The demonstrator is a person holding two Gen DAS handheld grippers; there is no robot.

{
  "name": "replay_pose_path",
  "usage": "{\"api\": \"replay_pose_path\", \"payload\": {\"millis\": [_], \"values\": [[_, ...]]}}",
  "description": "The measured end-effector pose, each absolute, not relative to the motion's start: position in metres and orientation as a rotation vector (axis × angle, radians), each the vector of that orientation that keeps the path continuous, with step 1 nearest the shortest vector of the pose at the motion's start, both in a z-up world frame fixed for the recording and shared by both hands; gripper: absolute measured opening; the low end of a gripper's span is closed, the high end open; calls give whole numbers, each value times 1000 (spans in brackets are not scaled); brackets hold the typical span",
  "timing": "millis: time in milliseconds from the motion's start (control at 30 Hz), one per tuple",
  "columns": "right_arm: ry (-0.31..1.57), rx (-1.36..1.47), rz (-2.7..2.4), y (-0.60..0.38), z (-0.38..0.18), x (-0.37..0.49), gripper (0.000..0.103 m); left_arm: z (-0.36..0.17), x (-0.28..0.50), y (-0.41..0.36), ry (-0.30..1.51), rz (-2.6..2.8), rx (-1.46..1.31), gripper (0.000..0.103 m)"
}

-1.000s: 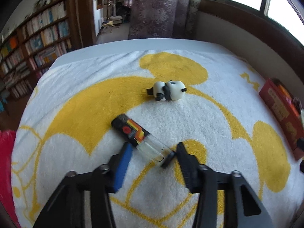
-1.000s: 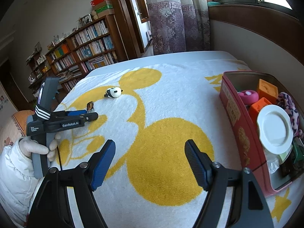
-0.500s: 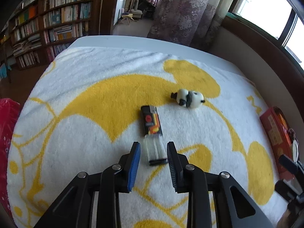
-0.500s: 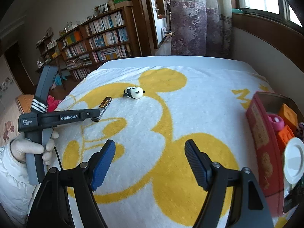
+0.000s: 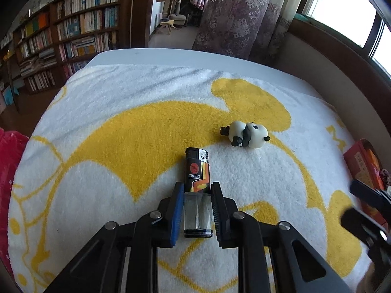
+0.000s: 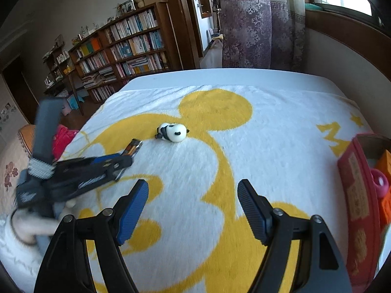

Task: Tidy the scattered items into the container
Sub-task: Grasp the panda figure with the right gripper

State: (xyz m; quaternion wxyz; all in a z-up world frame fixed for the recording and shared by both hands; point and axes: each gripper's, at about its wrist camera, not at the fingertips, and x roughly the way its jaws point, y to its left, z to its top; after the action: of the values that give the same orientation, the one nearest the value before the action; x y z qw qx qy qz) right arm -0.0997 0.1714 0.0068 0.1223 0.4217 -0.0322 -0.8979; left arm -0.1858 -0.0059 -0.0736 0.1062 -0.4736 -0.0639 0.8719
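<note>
Left wrist view: the left gripper [image 5: 197,212] is closed on the clear end of the lighter [image 5: 197,190], which lies on the towel [image 5: 97,171]; a panda toy [image 5: 245,135] sits just beyond, to the right. The pick-up step looks under way.

Right wrist view: the right gripper [image 6: 193,207] hangs wide and empty. The red box [image 6: 358,195] stands at the far right, so next comes a lift and carry rightward to it

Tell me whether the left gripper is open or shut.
Shut on the lighter: the left gripper has both pads against its clear lower body.
</note>
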Motion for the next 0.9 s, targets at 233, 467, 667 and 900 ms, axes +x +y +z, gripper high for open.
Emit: {"api": "replay_pose_path", "payload": {"millis": [233, 467, 667, 900], "values": [[-135, 1266, -2568, 159, -2, -145, 79, -52, -178, -18, -249, 2593, -1308, 23], [-95, 1303, -2523, 134, -19, -191, 77, -52, -180, -29, -299, 2609, -1318, 23], [-77, 1344, -2499, 119, -33, -214, 77, -57, -182, -30, -302, 2604, -1337, 23], [26, 1363, -2495, 110, -42, -211, 59, -64, -183, -28, -301, 2597, -1362, 23]]}}
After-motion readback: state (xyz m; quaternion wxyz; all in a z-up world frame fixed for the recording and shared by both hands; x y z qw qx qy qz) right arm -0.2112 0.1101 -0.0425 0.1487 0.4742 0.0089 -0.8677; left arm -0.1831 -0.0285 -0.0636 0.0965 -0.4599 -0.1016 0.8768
